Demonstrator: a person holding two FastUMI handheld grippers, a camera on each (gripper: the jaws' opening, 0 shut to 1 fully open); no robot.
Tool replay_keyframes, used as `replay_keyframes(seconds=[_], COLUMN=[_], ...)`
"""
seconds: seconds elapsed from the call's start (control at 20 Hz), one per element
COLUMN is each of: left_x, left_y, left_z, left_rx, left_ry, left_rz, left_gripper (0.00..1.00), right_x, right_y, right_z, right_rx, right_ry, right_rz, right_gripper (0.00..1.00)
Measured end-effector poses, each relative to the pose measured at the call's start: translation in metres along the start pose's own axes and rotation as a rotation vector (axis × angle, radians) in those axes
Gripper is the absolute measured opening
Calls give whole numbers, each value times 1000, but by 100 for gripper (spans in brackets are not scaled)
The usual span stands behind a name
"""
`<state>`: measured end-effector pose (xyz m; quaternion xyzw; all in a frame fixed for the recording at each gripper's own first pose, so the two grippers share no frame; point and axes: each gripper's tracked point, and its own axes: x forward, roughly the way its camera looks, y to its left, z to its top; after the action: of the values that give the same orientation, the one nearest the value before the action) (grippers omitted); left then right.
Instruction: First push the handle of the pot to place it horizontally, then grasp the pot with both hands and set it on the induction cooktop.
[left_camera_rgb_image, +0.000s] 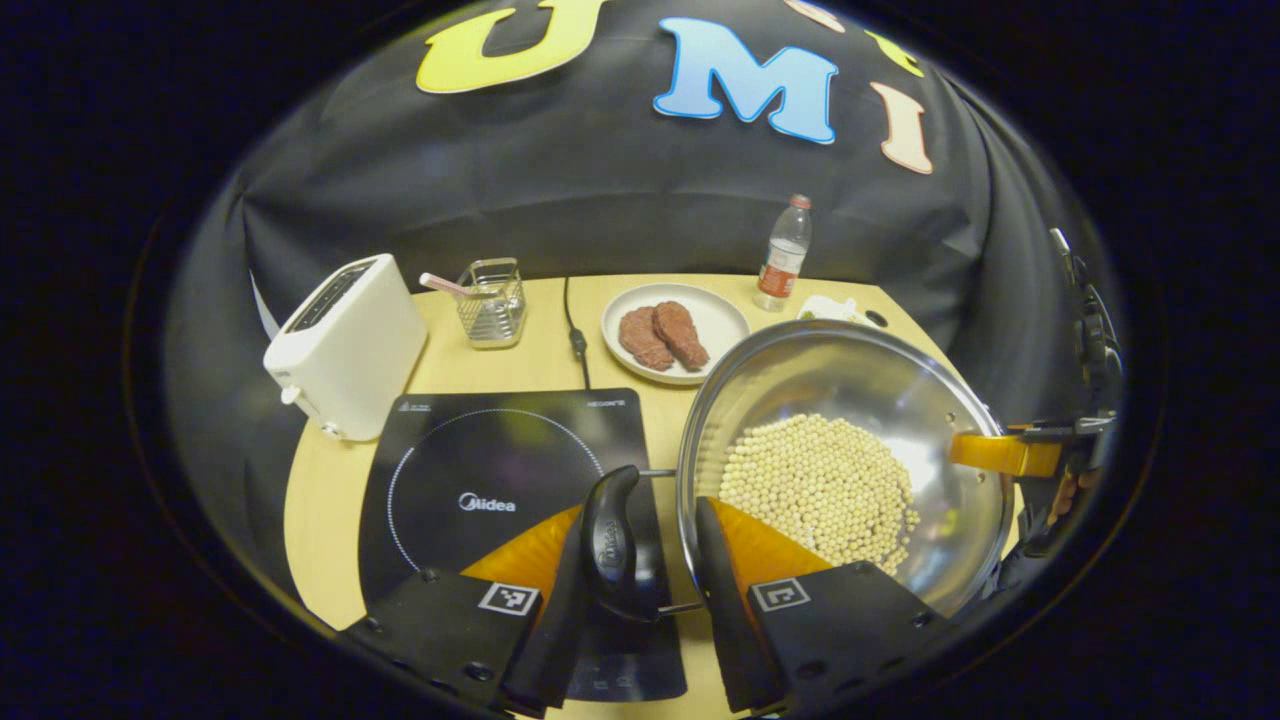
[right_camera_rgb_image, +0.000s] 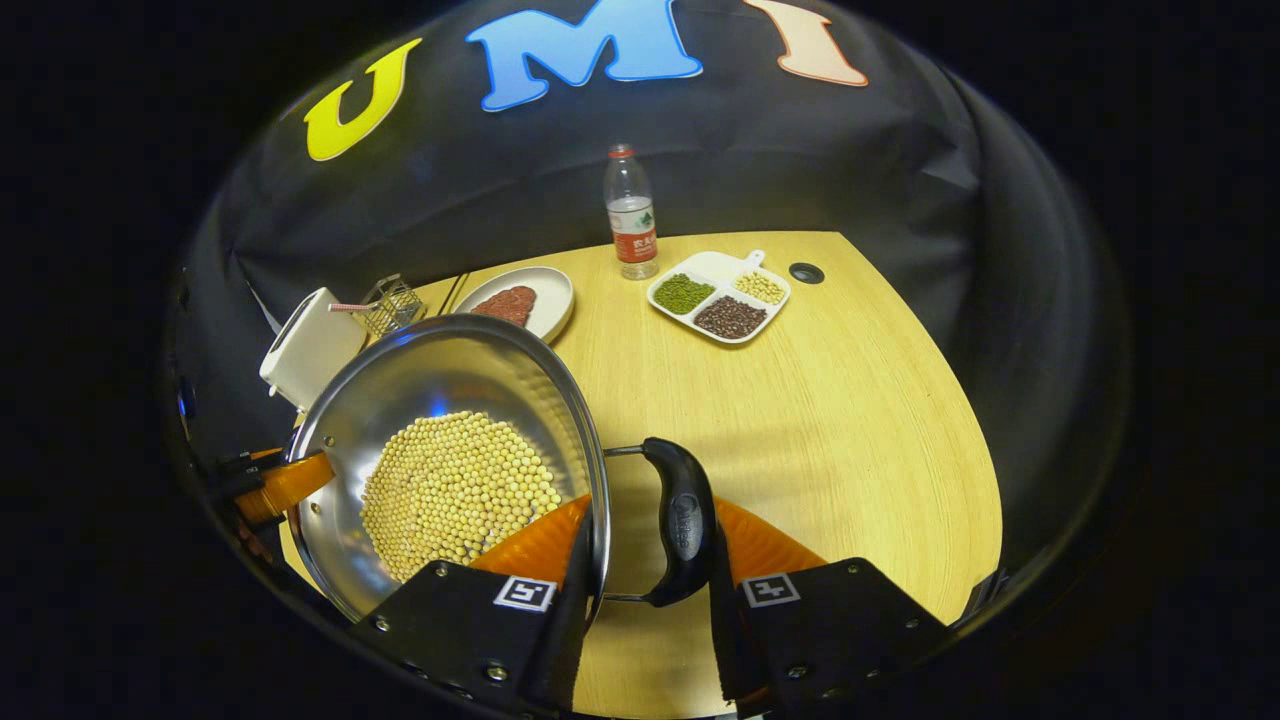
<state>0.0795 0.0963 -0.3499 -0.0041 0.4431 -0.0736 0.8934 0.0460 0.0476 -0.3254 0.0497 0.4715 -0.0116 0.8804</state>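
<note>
From the left gripper view, the left gripper has its two fingers closed around the pot's left handle, one finger outside it and the other just inside the pot rim. The pot, with its bed of pale beans, hangs just beside the induction cooktop, not yet over the ring. If this side dips, I judge the beans would slide and shift the weight, and the rim could clip the plate of meat behind it.

In the right gripper view, the right gripper likewise pinches the pot's right handle, with the rim between its fingers. The pot looks tilted here, above the wooden table. A looped handle can swivel in a narrow pinch, so uneven lifting between the two hands might tip or spill it.
</note>
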Motion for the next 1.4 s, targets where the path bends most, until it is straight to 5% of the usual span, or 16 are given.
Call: replay_keyframes(seconds=[1.4], left_x=[-15], left_y=[188], left_z=[4], left_rx=[-6], left_ry=[12], left_rz=[34], left_gripper=[60], right_x=[25], right_y=[178], right_z=[-8], right_rx=[-3], right_ry=[24], right_rz=[27], right_gripper=[53])
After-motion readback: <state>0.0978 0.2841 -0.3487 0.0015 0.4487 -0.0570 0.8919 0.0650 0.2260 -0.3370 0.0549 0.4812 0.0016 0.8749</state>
